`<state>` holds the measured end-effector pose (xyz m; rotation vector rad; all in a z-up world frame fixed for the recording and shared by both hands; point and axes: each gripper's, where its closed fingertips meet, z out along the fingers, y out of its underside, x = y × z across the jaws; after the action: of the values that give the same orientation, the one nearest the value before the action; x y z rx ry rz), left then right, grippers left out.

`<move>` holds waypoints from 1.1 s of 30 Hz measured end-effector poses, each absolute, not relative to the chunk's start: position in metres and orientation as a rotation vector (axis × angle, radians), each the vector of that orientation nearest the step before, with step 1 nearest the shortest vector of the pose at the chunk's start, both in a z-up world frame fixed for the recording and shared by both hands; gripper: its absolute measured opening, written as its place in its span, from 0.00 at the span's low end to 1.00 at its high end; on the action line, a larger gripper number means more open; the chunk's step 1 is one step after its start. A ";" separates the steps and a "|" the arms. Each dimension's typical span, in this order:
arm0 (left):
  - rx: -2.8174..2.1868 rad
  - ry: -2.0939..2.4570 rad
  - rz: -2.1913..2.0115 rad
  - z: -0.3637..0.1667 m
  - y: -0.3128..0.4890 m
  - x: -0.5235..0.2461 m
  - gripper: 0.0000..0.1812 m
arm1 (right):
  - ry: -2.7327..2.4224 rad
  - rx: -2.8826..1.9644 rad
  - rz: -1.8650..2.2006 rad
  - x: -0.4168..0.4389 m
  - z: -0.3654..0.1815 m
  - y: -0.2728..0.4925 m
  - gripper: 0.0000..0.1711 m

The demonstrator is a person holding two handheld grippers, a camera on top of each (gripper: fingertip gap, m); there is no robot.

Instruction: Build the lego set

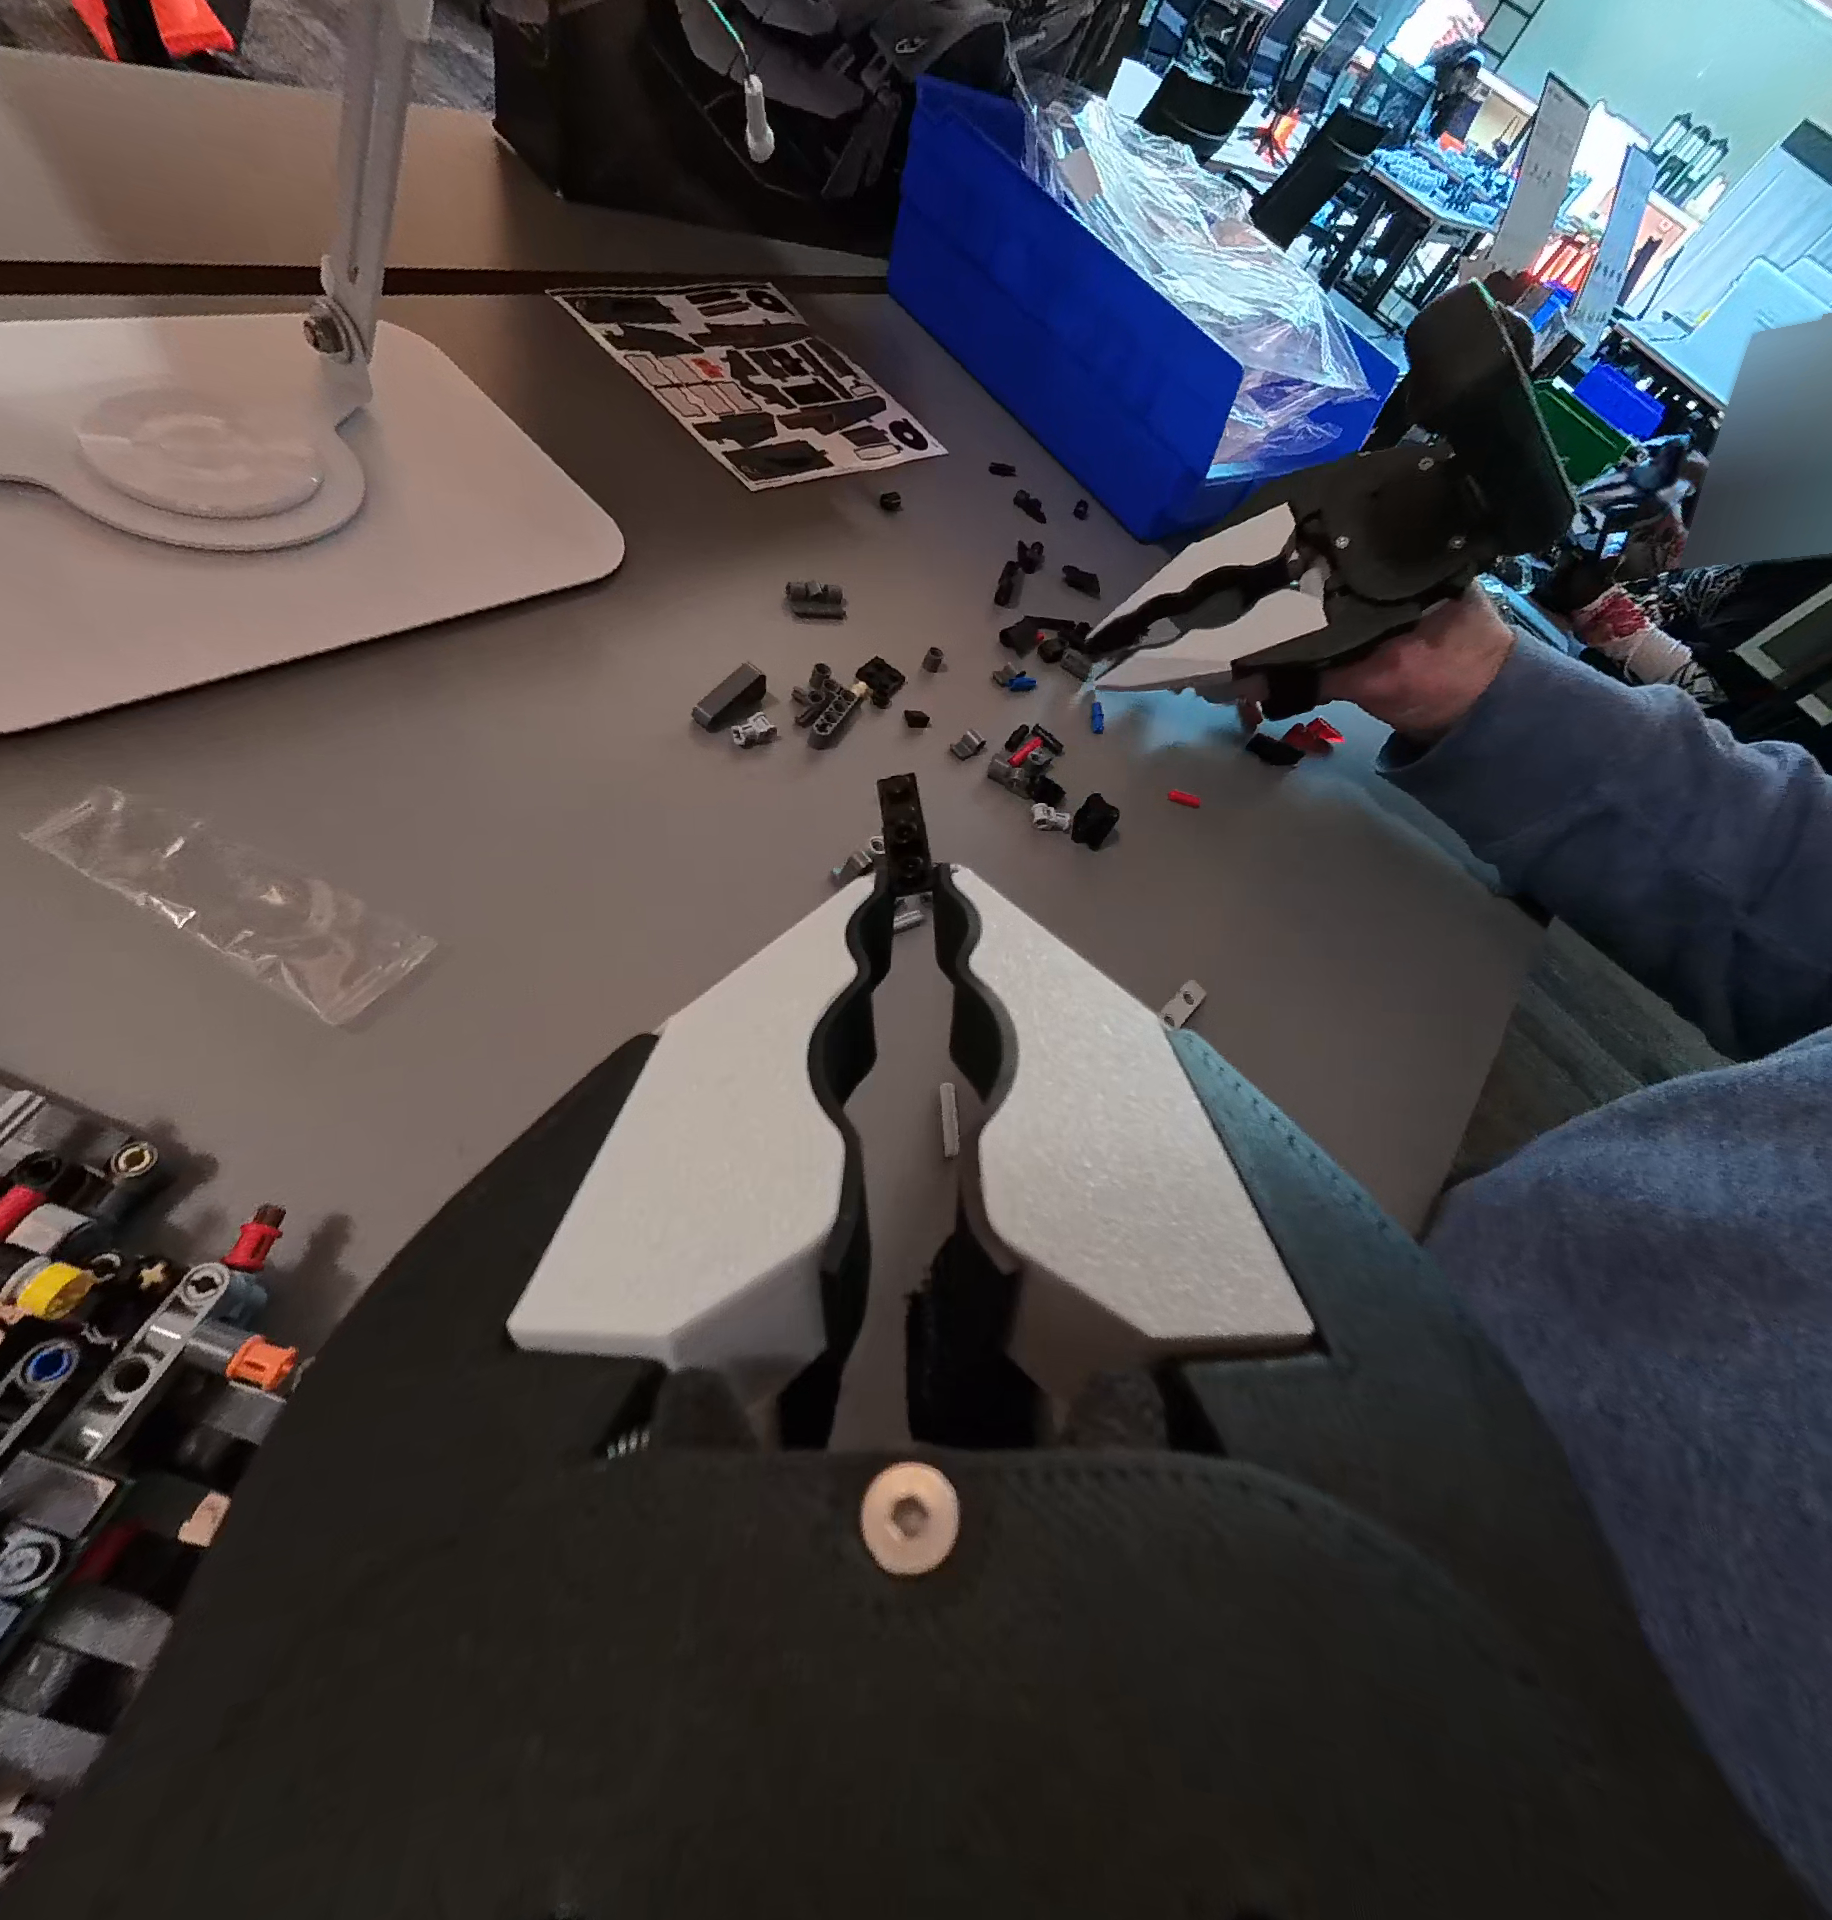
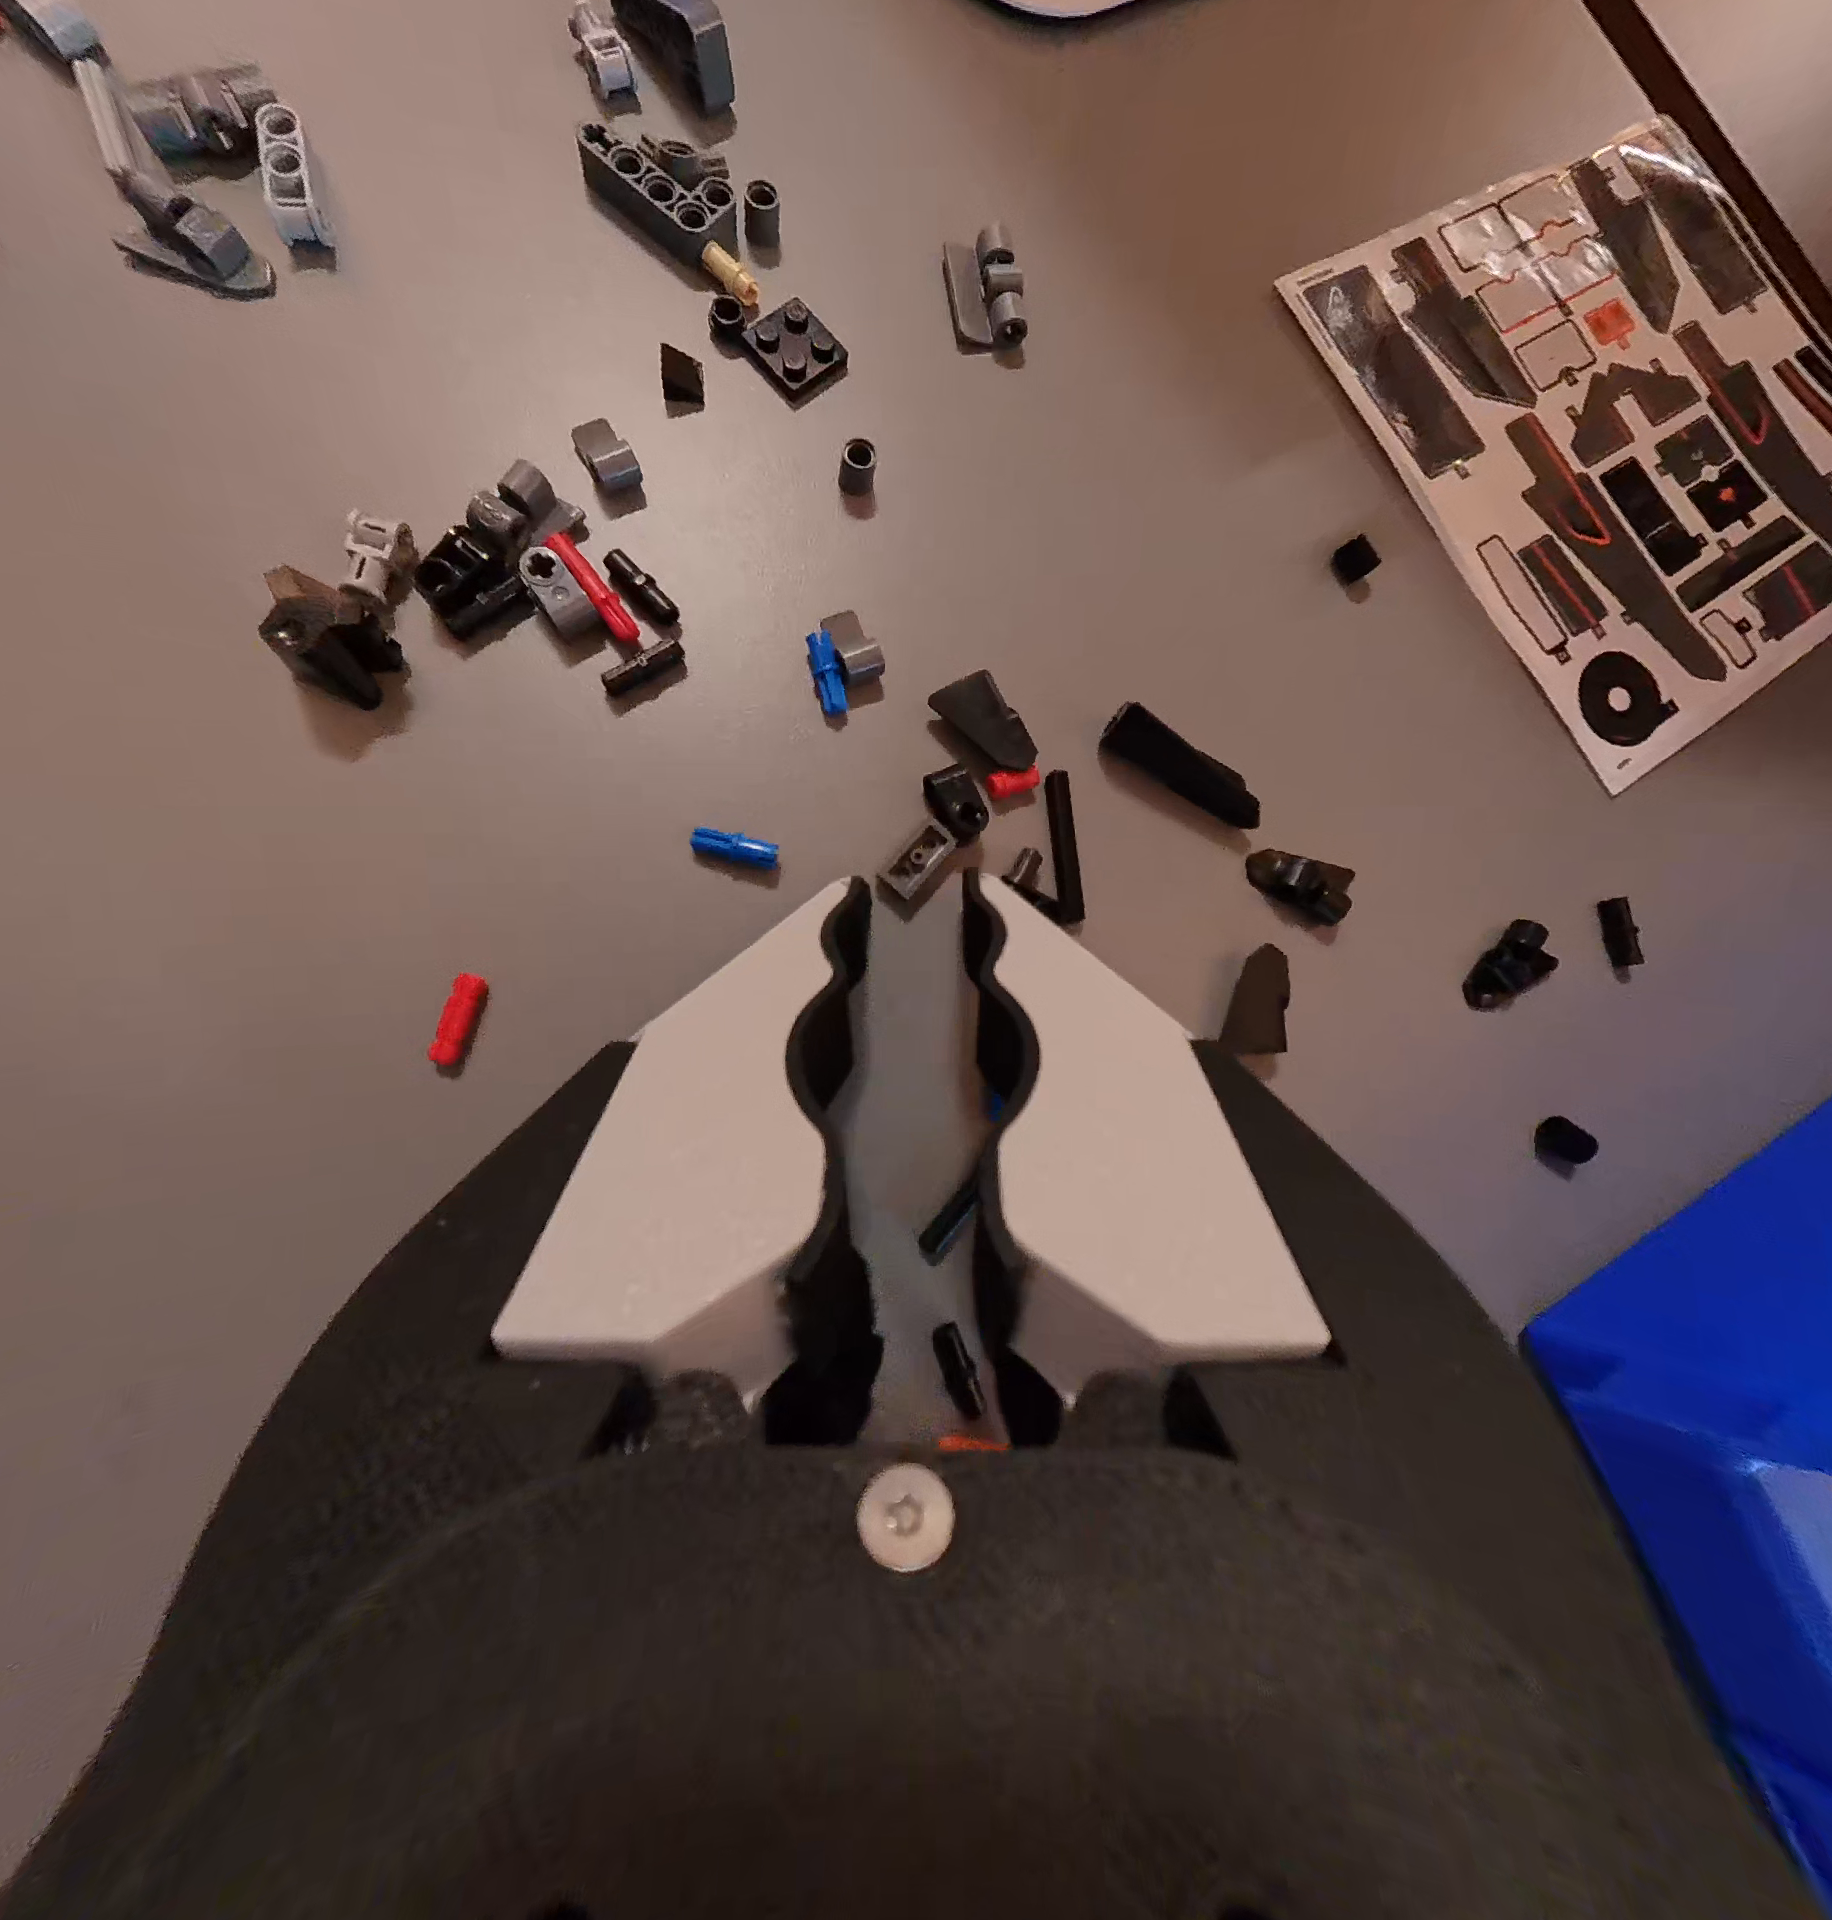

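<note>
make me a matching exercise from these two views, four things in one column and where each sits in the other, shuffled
1. black studded lego plate
2. blue plastic bin
3. printed sticker sheet
4. small dark grey lego plate

a. flat on the grey table, far side
b. just ahead of the right gripper tips
c. clamped in the left gripper
d. holding crumpled clear plastic

Pairs: 1-c, 2-d, 3-a, 4-b

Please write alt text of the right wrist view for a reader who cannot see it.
The right hand-held gripper points down at a grey table, its jaws open just short of a small dark grey plate. Loose black, grey, red and blue Lego pieces lie scattered ahead, with a sticker sheet at upper right and a blue bin at lower right.
</note>
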<state>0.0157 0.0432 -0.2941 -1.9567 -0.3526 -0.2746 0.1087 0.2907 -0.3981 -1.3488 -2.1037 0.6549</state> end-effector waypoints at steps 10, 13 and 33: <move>-1.959 -0.358 -0.279 -0.296 0.043 0.011 0.03 | -2.064 -1.374 0.613 0.102 -0.400 0.285 0.03; -1.960 -0.357 -0.281 -0.297 0.043 0.009 0.03 | -2.049 -1.396 0.635 0.103 -0.400 0.286 0.03; -1.992 -0.257 -0.365 -0.305 0.061 0.031 0.03 | -2.446 -1.180 0.893 0.154 -0.401 0.158 0.07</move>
<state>0.0308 0.0608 -0.3048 -1.9920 -0.2573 -0.3653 0.1535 0.1579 -0.4008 -1.1796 -2.4459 0.8934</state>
